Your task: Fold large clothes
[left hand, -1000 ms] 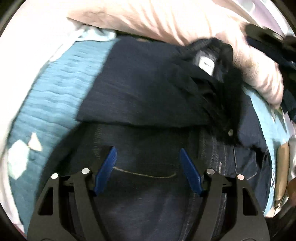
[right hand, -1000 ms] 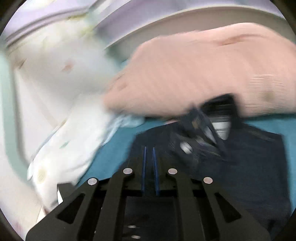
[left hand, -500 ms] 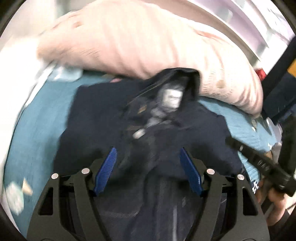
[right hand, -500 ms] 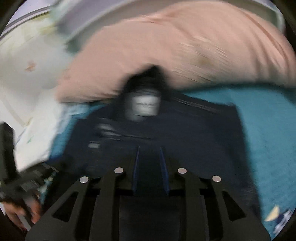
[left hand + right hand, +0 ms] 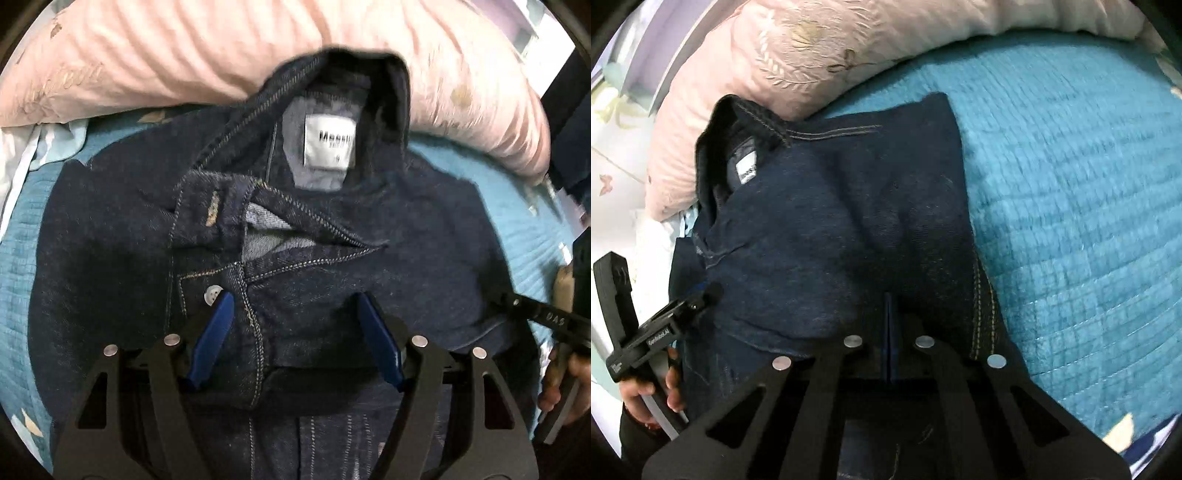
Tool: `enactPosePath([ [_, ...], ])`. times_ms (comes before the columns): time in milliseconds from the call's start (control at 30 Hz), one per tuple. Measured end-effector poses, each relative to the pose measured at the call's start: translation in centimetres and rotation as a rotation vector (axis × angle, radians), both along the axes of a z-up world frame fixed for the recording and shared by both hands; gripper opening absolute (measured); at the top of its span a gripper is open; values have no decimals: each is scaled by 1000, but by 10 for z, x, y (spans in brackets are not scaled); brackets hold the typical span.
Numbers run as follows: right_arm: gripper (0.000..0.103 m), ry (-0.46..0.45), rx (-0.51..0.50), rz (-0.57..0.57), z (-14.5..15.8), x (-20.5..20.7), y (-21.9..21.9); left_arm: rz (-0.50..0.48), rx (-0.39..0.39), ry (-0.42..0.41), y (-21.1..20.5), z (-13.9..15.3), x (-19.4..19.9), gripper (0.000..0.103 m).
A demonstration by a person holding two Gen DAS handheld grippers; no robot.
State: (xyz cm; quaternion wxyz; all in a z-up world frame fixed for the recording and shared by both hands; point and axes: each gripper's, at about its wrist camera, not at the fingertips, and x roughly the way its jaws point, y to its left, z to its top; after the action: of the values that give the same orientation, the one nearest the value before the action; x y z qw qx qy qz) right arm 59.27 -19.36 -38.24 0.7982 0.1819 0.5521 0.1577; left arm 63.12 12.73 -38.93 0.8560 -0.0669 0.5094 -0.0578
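Teal quilted bed carries everything, with a pink pillow along its far edge at 12 o'clock. Nearest the left camera, the left claw hangs with its blue fingers spread wide apart over the lower front of the dark denim jacket, gripping nothing. A pale button sits just beside the left fingertip. Further up, the placket gapes and the collar with its white label leans on the pillow. The right claw looks pinched together on a fold of the jacket near its 3 o'clock edge, though the cloth between the fingers is hard to see. The fold will likely go best with the edge pulled taut and square, and the loose front flattened first.
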Motion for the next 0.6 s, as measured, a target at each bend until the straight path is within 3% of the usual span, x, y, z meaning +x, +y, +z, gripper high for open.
enactPosePath([
  [33, 9, -11, 0, 0, 6, 0, 0, -4, -27, -15, 5, 7, -1, 71],
  [100, 22, -56, 14, 12, 19, 3, -2, -12, -74, -51, 20, 22, -2, 71],
  [167, 35, -98, -14, -7, 33, 11, -5, 13, -68, -91, 41, 36, -1, 71],
  [300, 36, -112, -80, -12, 37, 36, -8, 160, -96, -76, 114, 49, 17, 71],
  [433, 36, -92, -109, -31, 30, 60, -13, 304, -134, 3, 178, 35, 43, 71],
  [600, 38, -53, -110, -64, 18, 85, -18, 364, -177, 69, 198, 9, 67, 71],
])
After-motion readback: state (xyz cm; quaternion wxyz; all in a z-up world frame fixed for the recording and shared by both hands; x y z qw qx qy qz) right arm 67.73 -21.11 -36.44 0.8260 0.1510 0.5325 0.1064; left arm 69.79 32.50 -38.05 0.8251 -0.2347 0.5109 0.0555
